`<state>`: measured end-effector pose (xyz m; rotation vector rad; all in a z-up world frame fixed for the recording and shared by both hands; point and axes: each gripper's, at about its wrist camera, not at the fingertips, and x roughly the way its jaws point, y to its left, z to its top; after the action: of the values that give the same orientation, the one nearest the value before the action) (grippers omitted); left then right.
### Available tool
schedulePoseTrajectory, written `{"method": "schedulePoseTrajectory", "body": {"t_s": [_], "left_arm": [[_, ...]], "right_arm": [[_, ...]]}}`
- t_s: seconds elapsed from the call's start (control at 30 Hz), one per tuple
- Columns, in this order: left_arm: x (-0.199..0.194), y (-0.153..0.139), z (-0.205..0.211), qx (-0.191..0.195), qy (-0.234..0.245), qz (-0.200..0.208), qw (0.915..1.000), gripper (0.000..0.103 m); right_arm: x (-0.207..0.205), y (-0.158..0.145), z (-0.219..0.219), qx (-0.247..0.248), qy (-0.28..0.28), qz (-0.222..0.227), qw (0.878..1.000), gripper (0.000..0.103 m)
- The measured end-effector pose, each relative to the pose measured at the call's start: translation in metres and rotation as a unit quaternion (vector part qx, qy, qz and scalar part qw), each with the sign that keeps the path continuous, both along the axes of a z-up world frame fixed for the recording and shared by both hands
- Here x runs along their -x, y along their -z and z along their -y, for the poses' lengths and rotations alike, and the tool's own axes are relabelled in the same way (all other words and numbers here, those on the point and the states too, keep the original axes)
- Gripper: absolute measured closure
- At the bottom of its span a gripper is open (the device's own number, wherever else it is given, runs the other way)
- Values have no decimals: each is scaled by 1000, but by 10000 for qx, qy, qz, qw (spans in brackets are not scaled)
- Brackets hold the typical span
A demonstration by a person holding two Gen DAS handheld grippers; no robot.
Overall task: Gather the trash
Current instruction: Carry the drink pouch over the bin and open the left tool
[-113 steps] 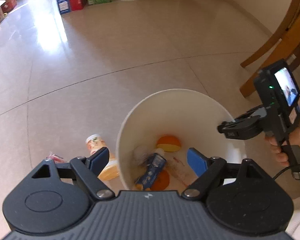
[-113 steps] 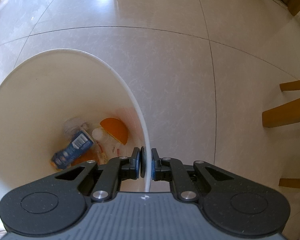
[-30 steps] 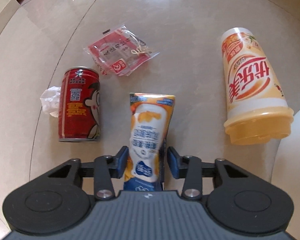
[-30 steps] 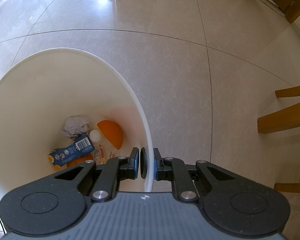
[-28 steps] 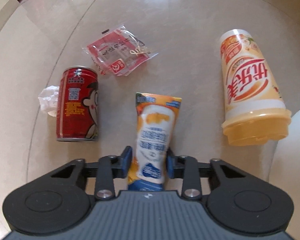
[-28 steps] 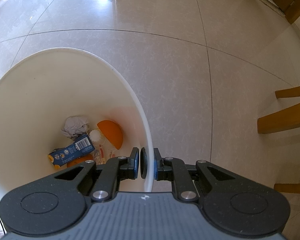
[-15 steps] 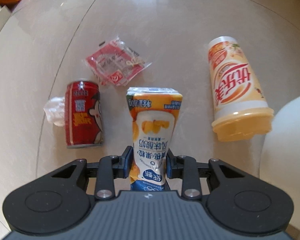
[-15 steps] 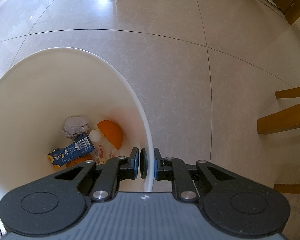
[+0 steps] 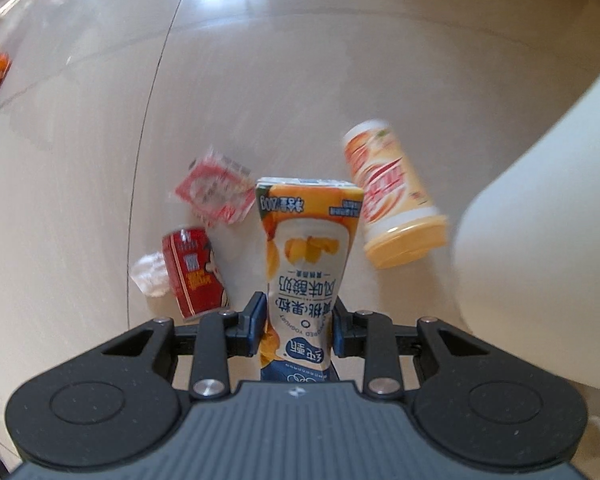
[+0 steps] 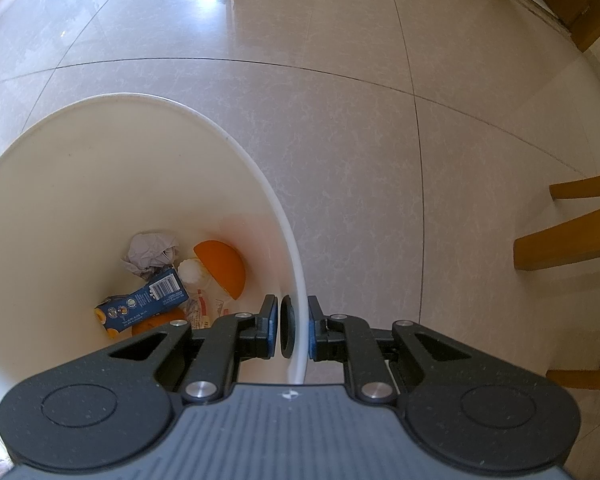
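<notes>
- The left gripper [image 9: 296, 326] pinches a yogurt pouch [image 9: 306, 268] near its lower end; its jaws closed in on it moments ago. The pouch's long axis runs straight out along the fingers, clear of the floor.
- The bin [image 9: 540, 248] lies to the right of the pouch, its wall close by. The drop turns on carrying the pouch rightward over the rim.
- The right gripper [image 10: 288, 332] is clamped on the bin's rim, one pad inside, one outside.
- Left of the bin, on the floor: a cup [image 9: 392, 196], a can [image 9: 194, 272], a wrapper [image 9: 214, 192], and what looks like a crumpled tissue [image 9: 150, 274], though blurred.
</notes>
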<state>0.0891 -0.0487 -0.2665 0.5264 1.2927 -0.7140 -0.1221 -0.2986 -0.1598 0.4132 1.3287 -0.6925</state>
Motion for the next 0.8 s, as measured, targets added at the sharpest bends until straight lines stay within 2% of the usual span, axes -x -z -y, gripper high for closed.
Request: {"method": "schedulePoseTrajectory", "body": {"t_s": [0.33,0.5,0.6,0.73,0.8], "left_arm": [[23,-120,26,424,1108,110,9929,72],[46,-175,55,879,1613,126,9829,72],[64,-192,77,1083,1873,60,9763,72],[88,-195,102,1252,2133,-48,9689,72],[99,-190,111,1271,2298,-154,9648,59]], "right_arm": [[0,-1,-1,5,2,-8,10000,85],[2,-1,1,-23,23,16,10000,85],[1,0,0,11,-2,-5,10000,85],[1,0,-1,-6,22,11,10000,85],[2,0,0,-30,33,31,10000,85]]}}
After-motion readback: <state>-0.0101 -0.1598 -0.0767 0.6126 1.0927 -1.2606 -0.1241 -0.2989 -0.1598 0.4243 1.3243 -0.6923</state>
